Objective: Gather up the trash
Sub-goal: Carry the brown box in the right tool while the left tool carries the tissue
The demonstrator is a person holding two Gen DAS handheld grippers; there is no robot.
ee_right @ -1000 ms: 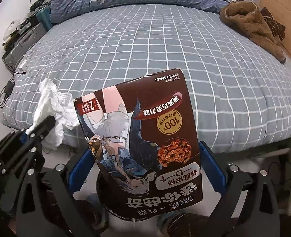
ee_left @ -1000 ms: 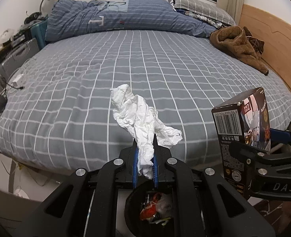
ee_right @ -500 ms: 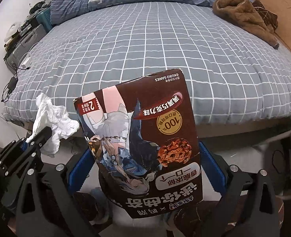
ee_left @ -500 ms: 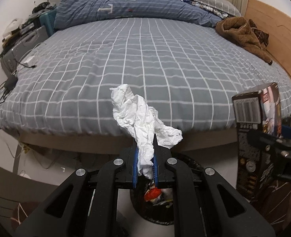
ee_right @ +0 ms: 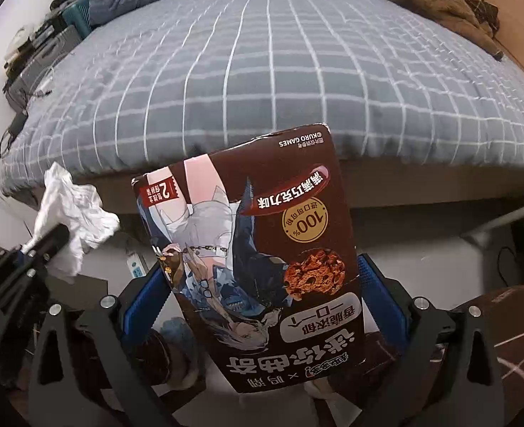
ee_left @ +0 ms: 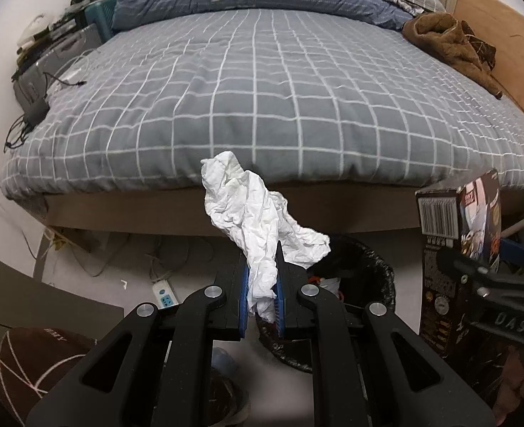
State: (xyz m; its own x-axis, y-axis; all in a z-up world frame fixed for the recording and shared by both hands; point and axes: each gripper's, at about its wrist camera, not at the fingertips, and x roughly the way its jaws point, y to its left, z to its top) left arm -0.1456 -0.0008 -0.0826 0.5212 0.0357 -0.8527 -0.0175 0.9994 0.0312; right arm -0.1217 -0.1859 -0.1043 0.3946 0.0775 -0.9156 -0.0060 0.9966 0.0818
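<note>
The right gripper [ee_right: 262, 281] pinches a cookie box [ee_right: 255, 249] printed "KURO GAMES" and "100%"; the left gripper [ee_left: 261, 284] clamps a tissue [ee_left: 251, 220] above the bin [ee_left: 365, 274].

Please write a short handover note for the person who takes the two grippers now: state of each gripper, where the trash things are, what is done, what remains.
Left gripper: shut on the crumpled tissue, just in front of the black-lined trash bin on the floor by the bed.
Right gripper: shut on the cookie box, held upside down beside the left one.
Done: both items picked up.
Left: drop tissue and box into the bin, which already holds some wrappers.
</note>
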